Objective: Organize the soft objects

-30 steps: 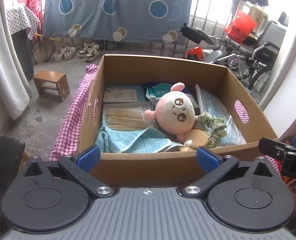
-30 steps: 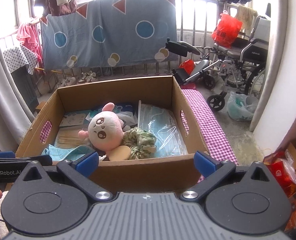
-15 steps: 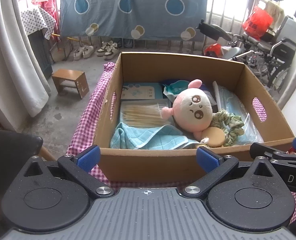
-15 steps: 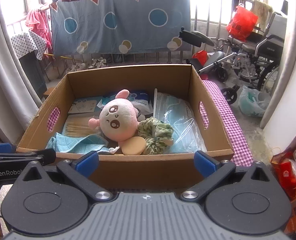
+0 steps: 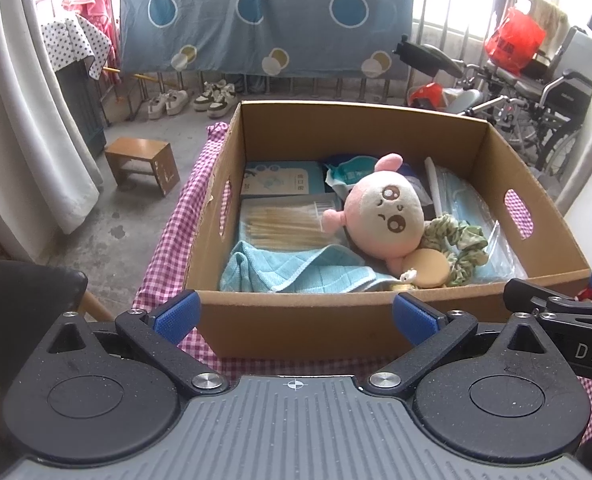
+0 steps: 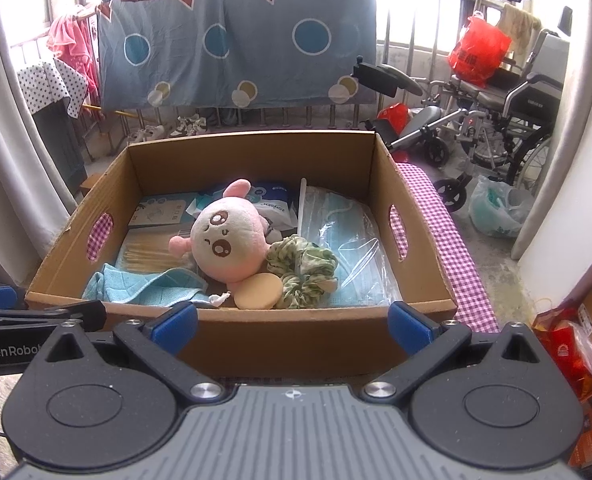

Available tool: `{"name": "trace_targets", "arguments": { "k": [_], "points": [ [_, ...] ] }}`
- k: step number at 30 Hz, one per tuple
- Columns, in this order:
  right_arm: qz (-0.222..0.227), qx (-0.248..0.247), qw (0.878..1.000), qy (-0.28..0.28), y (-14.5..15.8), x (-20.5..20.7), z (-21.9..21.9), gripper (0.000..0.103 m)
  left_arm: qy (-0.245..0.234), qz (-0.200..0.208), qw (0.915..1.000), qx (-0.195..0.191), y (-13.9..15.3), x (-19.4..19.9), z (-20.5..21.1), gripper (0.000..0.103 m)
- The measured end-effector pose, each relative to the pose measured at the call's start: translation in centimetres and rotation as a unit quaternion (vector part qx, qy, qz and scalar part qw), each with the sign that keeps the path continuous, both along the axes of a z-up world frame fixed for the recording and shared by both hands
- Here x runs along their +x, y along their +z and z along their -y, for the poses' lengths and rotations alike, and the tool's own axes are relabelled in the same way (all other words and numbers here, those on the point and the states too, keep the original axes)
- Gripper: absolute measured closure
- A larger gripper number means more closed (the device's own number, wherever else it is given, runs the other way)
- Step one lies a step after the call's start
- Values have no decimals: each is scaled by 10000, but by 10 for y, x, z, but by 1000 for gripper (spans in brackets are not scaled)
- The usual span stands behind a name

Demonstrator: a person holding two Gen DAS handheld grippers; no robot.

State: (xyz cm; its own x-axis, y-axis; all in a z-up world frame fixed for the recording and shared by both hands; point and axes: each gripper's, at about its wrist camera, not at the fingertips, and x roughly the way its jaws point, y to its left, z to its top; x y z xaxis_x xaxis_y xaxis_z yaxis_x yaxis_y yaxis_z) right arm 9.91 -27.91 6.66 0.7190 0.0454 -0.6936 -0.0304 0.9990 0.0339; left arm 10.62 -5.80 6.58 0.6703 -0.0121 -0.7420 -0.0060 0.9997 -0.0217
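Holding both grippers spread and empty before the cardboard box (image 5: pixel 335 320) — left gripper (image 5: pixel 294 314), right gripper (image 6: pixel 292 326) — we judge this keeps the plush toy (image 6: pixel 228 246) reachable.

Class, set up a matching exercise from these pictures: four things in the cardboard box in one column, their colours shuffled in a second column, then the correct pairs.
Things:
1. plush toy
2. scrunchie
3. folded cloth
4. round puff

Colours:
A. light blue
B. tan
C. pink and cream
D. green patterned

Pairs: 1-C, 2-D, 3-A, 4-B
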Motion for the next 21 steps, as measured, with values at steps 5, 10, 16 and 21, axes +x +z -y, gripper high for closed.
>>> {"name": "trace_targets", "arguments": {
  "k": [5,10,16,21],
  "points": [
    [6,-27,10000,-11,0,0,0,0,-6,2,10000,13,-1,0,0,1],
    [13,-45,10000,-20,0,-1,0,0,-8,9,10000,24,-1,0,0,1],
    [22,-68,10000,-29,1,-1,-1,0,-20,19,10000,24,-1,0,0,1],
    [25,-96,9999,-37,1,-2,-2,0,-28,-13,10000,13,-1,0,1,1]
  ]
}}
